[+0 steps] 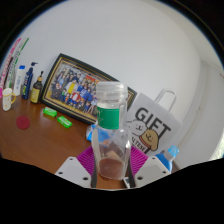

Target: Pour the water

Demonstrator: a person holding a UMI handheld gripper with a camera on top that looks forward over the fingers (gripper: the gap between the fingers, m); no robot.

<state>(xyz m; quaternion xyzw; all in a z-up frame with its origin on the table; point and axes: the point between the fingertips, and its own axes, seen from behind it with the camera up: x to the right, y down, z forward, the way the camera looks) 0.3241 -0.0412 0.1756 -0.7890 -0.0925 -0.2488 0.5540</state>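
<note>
The gripper [112, 172] is clamped on 1 clear bottle [111, 130] held upright at 12 o'clock between its 2 pads [88, 160], green label showing, with no receiving cup visible, so pouring appears not yet begun and remains to do.

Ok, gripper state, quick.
Gripper: shut on the bottle, held upright above the table.

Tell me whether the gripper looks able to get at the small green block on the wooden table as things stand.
Probably not yet: the gripper appears shut on a clear plastic bottle with a green band, so its fingers are occupied; the small green block lies beyond on the wooden table.
</note>
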